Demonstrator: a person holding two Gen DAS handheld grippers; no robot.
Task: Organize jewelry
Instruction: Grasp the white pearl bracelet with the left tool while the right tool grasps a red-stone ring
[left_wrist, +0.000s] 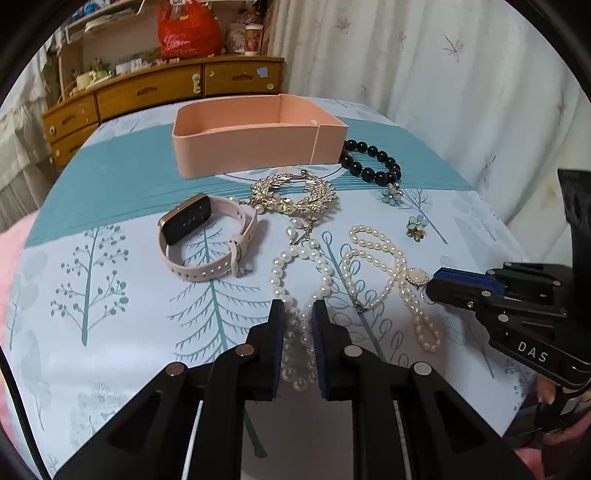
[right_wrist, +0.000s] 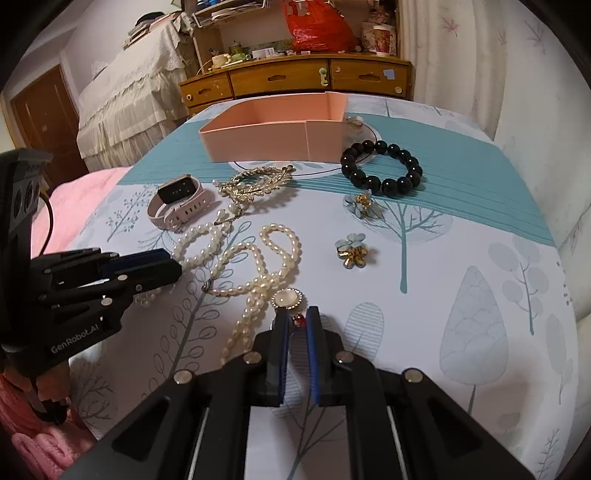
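Left tool (left_wrist: 298, 314), bottom centre of the left wrist view: fingers narrowed around a strand of the round-pearl necklace (left_wrist: 295, 273), pearls showing in the gap between the pads. Grasping it, as far as the view shows.

Right tool (right_wrist: 297, 319), bottom centre of the right wrist view: fingers close together with a small red-and-white bead or charm (right_wrist: 299, 320) between the tips, just below the round pale pendant (right_wrist: 286, 298). I cannot tell whether the pads are pressing on the charm.

The pendant hangs on the rice-pearl necklace (right_wrist: 266, 258), which lies in loose loops at mid-frame, touching the round-pearl necklace at its left.

All lies on a printed tree-pattern cloth (right_wrist: 461, 295), white and teal.

- Pink open box (left_wrist: 255, 140), upper centre, nothing visible inside from this angle.
- Black bead bracelet (left_wrist: 373, 162), touching or just beside the box's right corner.
- Gold leaf-shaped piece (left_wrist: 291, 194), directly below the box, with a pearl drop running down to the round-pearl necklace.
- Pink-strapped smartwatch (left_wrist: 201, 236), left of the gold piece, lying on its side.
- Two blue flower earrings (right_wrist: 352, 249), right of centre, apart from each other.

Wooden drawer unit (left_wrist: 147, 92) across the upper left, a red bag (left_wrist: 186, 31) on top. Curtain (left_wrist: 424, 66) at upper right.
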